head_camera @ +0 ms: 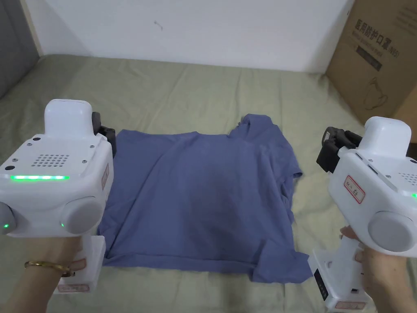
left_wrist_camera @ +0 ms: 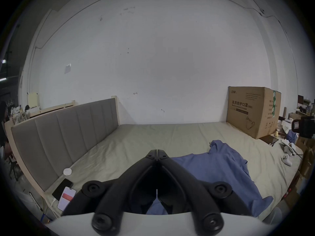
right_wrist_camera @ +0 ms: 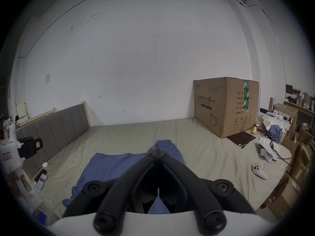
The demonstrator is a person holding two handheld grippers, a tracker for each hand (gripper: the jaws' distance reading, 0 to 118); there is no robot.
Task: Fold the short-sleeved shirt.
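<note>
While the blue shirt (head_camera: 199, 195) lies spread on the bed (head_camera: 163, 89), the left tool (left_wrist_camera: 156, 152) and right tool (right_wrist_camera: 158, 150) hover level at either side, jaws closed, empty.

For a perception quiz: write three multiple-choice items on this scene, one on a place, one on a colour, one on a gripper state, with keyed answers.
1. Where does the cardboard box stand?
A. on the bed's far right, against the wall
B. on the floor by the headboard
C. on top of the shirt

2. What colour is the shirt?
A. red
B. blue
C. white

3. How do the left gripper jaws stand?
A. wide open
B. clamped on the shirt
C. shut on nothing

Answers: 1 A, it rests on the bed sheet beside the wall; 2 B, blue cloth lies spread flat; 3 C, the tips meet above the sheet.
</note>
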